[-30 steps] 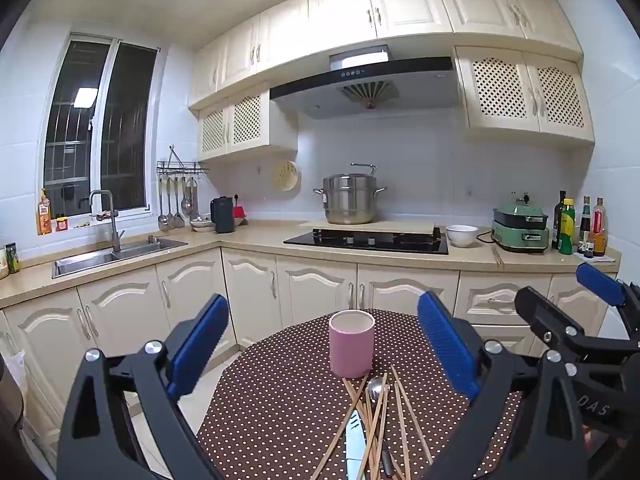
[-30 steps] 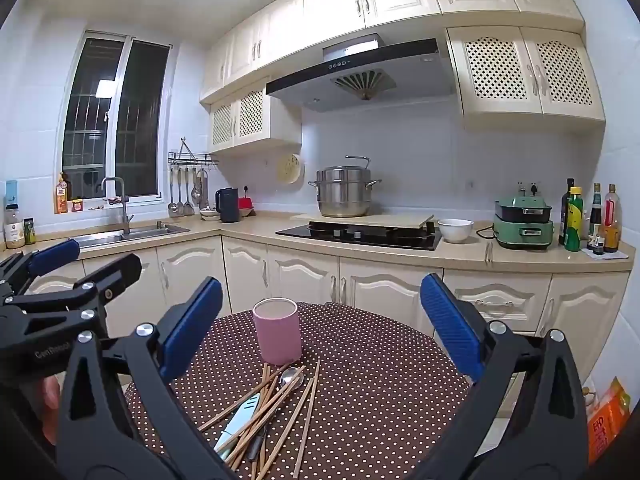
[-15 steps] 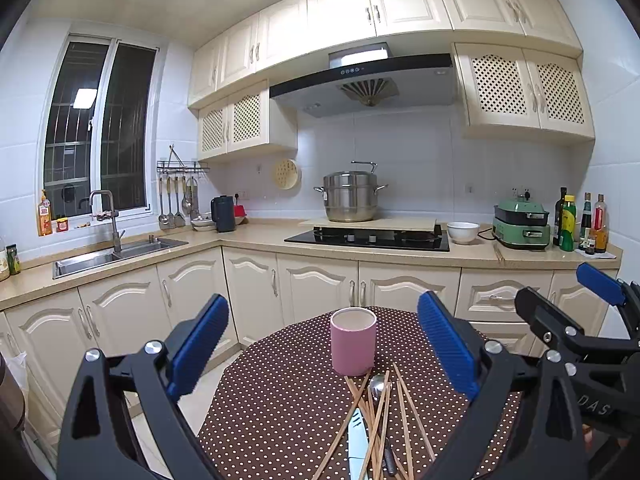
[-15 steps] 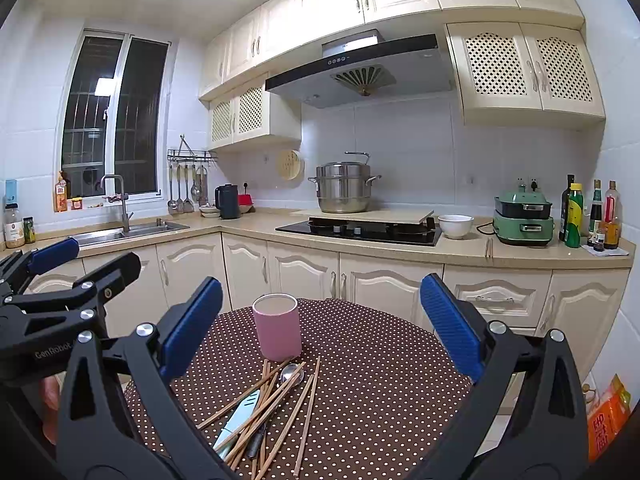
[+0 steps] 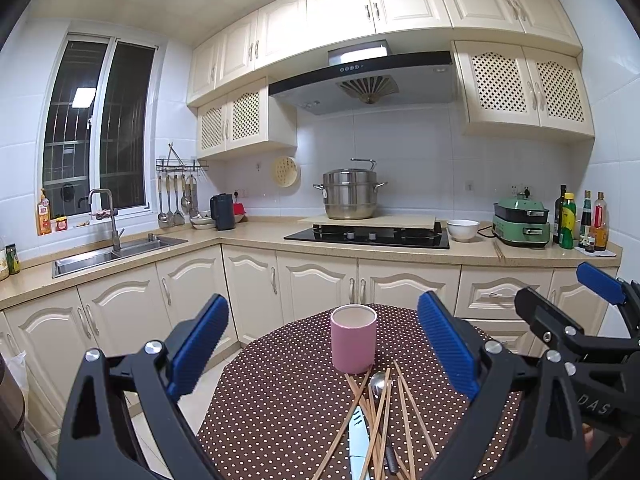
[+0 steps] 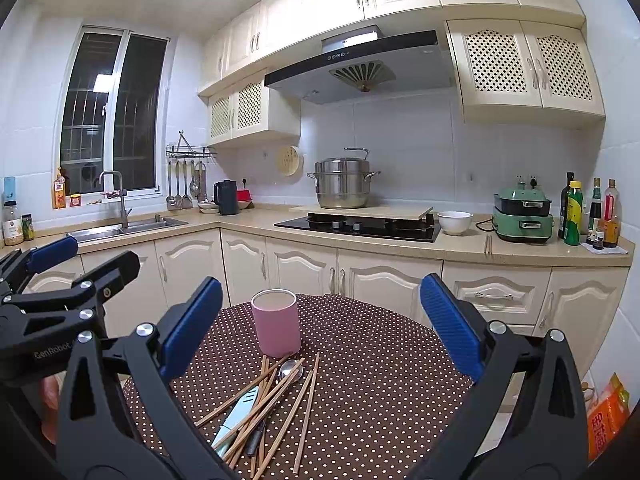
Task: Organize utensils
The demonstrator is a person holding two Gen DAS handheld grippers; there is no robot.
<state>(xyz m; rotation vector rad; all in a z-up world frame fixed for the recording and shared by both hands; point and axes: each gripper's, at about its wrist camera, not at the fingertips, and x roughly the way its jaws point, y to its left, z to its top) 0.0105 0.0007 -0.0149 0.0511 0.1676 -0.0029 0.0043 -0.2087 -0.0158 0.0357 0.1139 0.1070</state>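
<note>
The left gripper (image 5: pixel 323 344) was spread wide with nothing between its blue pads (image 5: pixel 199 345), and the right gripper (image 6: pixel 322 326) was spread just as wide and equally bare. Both hung above the near side of the table (image 6: pixel 380 368), side by side; in the left view the right gripper (image 5: pixel 600 320) showed at 3 o'clock, and in the right view the left gripper (image 6: pixel 60 276) showed at 9 o'clock.

One pink cup (image 6: pixel 276 322) stood upright on the dotted brown cloth, toward 12 o'clock of the table. Just at its 6 o'clock lay the utensil pile (image 6: pixel 264 400): crossed wooden chopsticks (image 6: pixel 306 404), one metal spoon (image 6: pixel 289 367) with its bowl nearest the cup, and one pale knife (image 6: pixel 236 414). The chopsticks overlapped too much to count surely; there were at least eight. A dark handle (image 6: pixel 256 438) lay among them, its kind unclear.

From the pile toward 3 o'clock, the cloth lay bare out to the table's rounded edge. Between the far edge and the cabinets (image 6: pixel 300 272) at 12 o'clock I could not judge the gap.

In the left view the pile's near ends (image 5: pixel 372 456) were cut off by the frame's bottom. The table's near edge was hidden behind the gripper bodies in both views.
</note>
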